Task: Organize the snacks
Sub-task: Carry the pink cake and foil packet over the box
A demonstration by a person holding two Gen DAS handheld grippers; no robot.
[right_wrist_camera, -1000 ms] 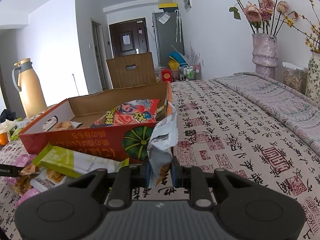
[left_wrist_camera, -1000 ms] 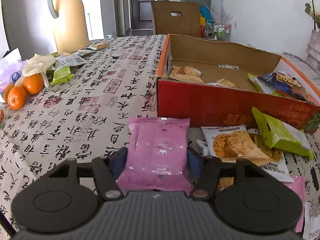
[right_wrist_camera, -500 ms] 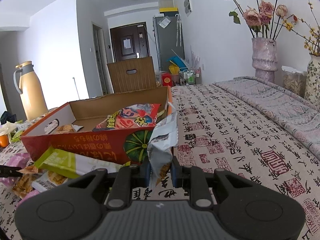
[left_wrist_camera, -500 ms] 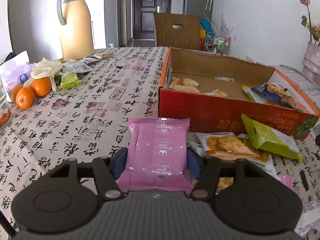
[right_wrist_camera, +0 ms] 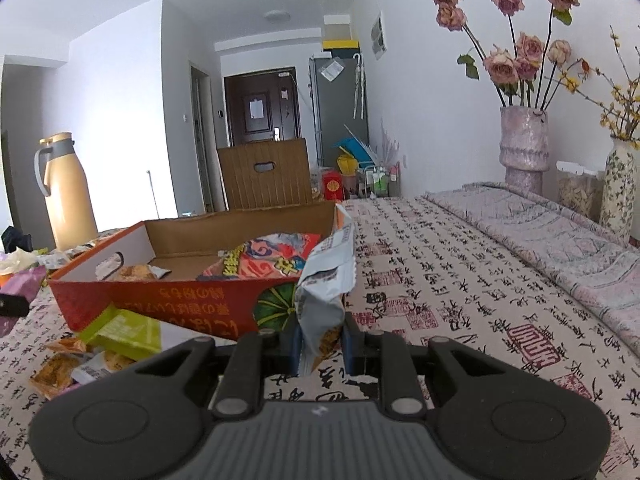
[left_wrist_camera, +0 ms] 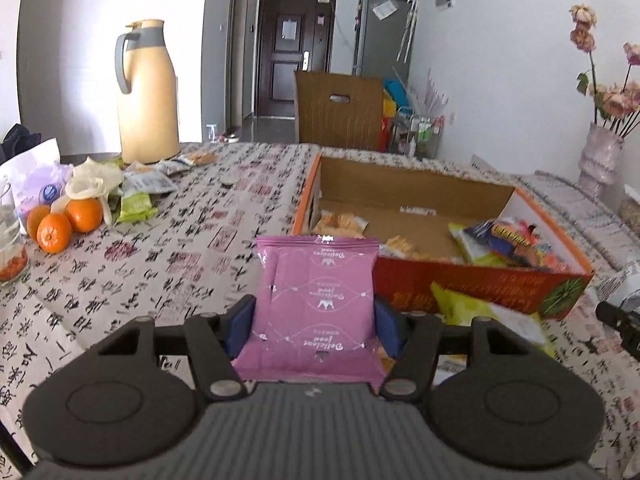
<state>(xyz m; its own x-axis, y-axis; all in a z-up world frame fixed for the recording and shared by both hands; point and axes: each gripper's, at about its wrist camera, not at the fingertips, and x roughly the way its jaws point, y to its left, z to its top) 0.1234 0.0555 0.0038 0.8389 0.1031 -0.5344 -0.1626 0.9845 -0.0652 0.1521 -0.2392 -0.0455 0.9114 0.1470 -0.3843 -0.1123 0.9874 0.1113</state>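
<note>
- My left tongs (left_wrist_camera: pixel 316 322) grip a pink snack packet (left_wrist_camera: pixel 316 304) at centre frame, blue pads pressed against its two side edges, the packet raised above the desk (left_wrist_camera: pixel 168 264).
- My right tongs (right_wrist_camera: pixel 320 346) are clamped on a grey snack packet (right_wrist_camera: pixel 326 276), pinched low on the bag at lower centre of that view.
- The open red cardboard box (left_wrist_camera: pixel 472 280), right of centre in the left view, already holds a few packets, among them a bright multicoloured bag (left_wrist_camera: pixel 508 242); a green packet (right_wrist_camera: pixel 124 330) and others lie loose on the desk against its near wall.
- Risk, as I judge it: the pink packet is held by its soft edges only, so the film could buckle and slide out on the way over the box wall. It could also catch that wall if carried too low.
- The grey packet is gripped near its bottom with most of its length free, so it may flop or twist loose. Both tongs heading for one box could also collide.
- The pink packet stands upright, long axis vertical in frame, printed face toward the camera with its lettering upside down.
- The grey packet also runs near vertical, its crimped top leaning toward upper right, edge-on to the lens.
</note>
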